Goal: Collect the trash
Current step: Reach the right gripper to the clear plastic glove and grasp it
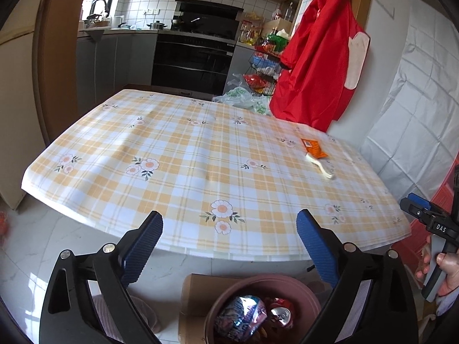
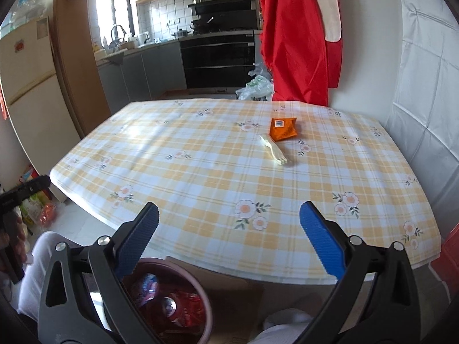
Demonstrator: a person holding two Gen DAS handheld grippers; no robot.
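An orange snack packet (image 1: 315, 148) (image 2: 283, 128) lies on the far right part of the checked table (image 1: 172, 149) (image 2: 200, 172), with a white plastic fork (image 1: 320, 169) (image 2: 274, 149) just in front of it. Below the table's near edge stands a pink bin (image 1: 229, 289) (image 2: 200, 286) holding a crumpled wrapper (image 1: 241, 315) and a red can (image 1: 282, 314) (image 2: 172, 305). My left gripper (image 1: 229, 223) hangs open above the bin, nothing between its blue pads. My right gripper (image 2: 228, 218) is open too, over the table's near edge. It also shows at the right of the left wrist view (image 1: 421, 210).
A red apron (image 1: 315, 66) (image 2: 295, 37) hangs at the table's far right corner. Plastic bags (image 1: 246, 100) and a wire rack of goods (image 1: 264, 68) stand behind the table. A padded white wall (image 2: 424, 86) runs along the right. A cardboard sheet (image 1: 195, 292) lies under the bin.
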